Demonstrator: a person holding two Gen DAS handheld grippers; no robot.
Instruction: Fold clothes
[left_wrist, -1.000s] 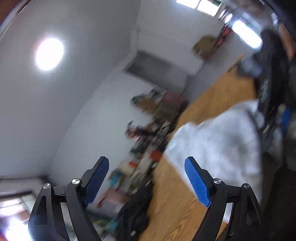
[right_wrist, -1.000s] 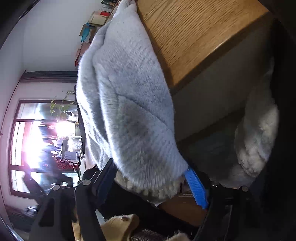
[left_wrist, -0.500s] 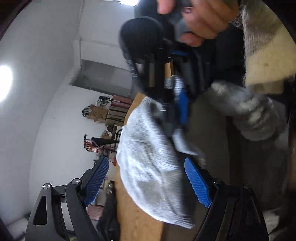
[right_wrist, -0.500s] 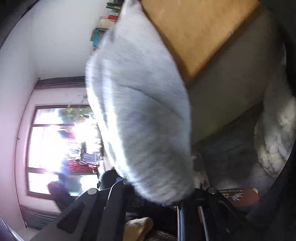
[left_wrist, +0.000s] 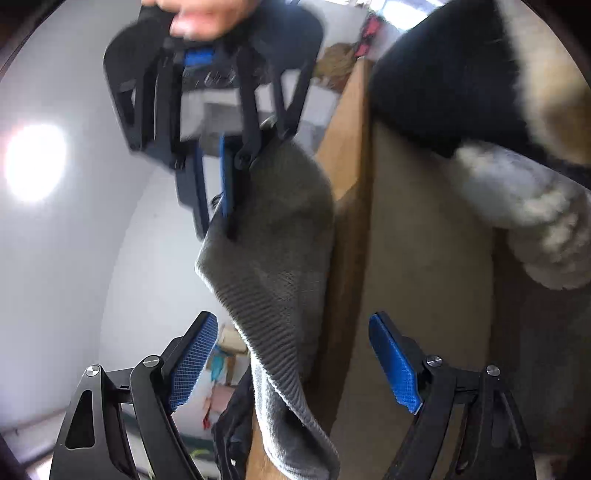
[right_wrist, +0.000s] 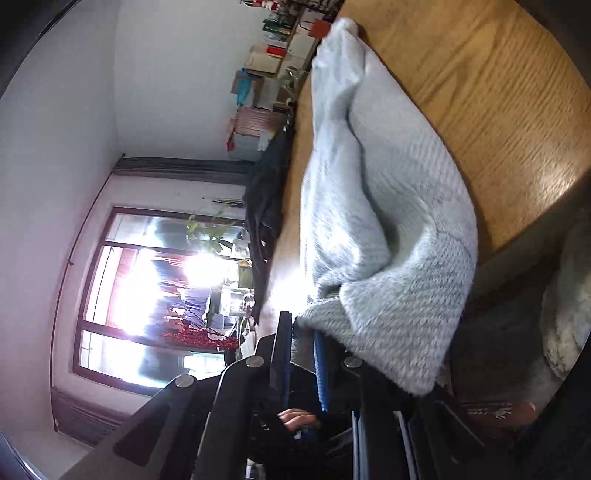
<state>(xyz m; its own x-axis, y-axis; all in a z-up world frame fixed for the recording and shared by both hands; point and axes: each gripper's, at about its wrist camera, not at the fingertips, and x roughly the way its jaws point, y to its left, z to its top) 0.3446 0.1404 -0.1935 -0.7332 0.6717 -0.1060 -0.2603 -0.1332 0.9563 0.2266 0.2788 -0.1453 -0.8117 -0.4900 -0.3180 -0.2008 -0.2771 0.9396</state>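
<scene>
Hanging from the right gripper (left_wrist: 216, 192), a grey knitted garment (left_wrist: 273, 258) droops over the edge of the wooden table (left_wrist: 347, 155); in the left wrist view that gripper's blue pads are pressed together on an upper corner of the cloth, and a hand (left_wrist: 201, 16) grips its handle at the top of the frame; the left gripper (left_wrist: 295, 363) sits in the foreground with its two blue-padded fingers (left_wrist: 192, 362) spread well apart, and the hanging fabric passes between them without either pad visibly touching it; in the right wrist view the garment (right_wrist: 388, 229) lies bunched along the table (right_wrist: 480, 92), one end trailing away across the wood and the near end pulled off the edge into the right gripper (right_wrist: 303, 354), whose fingers stand close together with knit clamped between them; a dark piece of clothing (right_wrist: 264, 206) lies along the far side of the table, and a bright window (right_wrist: 147, 288) fills the wall beyond; a fluffy pale sleeve (left_wrist: 524, 206) shows at the right of the left wrist view.
</scene>
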